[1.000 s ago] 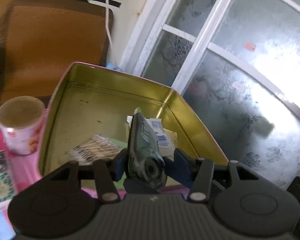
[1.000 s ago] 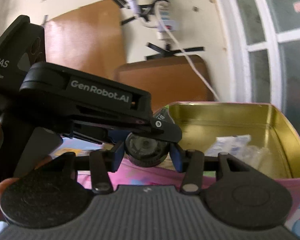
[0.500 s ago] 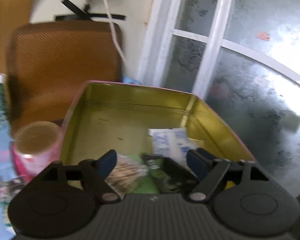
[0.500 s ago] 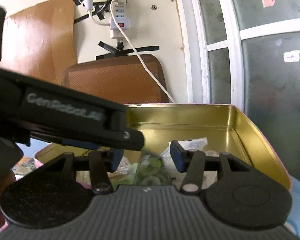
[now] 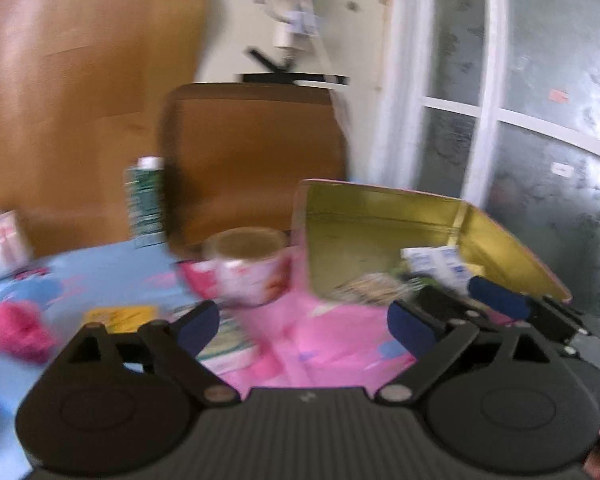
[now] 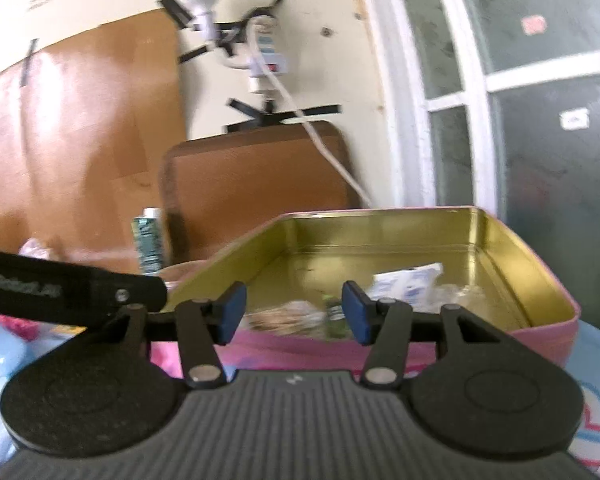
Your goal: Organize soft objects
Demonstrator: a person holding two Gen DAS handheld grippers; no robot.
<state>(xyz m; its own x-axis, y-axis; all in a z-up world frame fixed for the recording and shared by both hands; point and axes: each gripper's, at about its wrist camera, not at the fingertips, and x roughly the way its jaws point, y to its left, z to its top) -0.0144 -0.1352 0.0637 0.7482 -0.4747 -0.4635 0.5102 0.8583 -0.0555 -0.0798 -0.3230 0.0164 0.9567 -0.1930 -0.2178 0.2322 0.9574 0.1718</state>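
- The left gripper (image 5: 304,322) has just been spreading its jaws; they stand wide apart over the pink cloth (image 5: 320,344) with nothing between them.
- The right gripper (image 6: 292,312) is parted too, empty, just before the tin box (image 6: 540,280).
- Inside the tin lie a white sachet (image 6: 408,282), a pale packet (image 6: 288,314) and what seems a small green tube (image 6: 333,314), blurred.
- A pink cup (image 5: 244,276) stands just left of the tin.

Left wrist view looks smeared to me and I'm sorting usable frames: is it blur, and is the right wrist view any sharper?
Left wrist view: motion blur smears the pink cup and green bottle; window glare at right. Right wrist view: sharper, the gold-lined tin reads clearly, fisheye bends the window frame.
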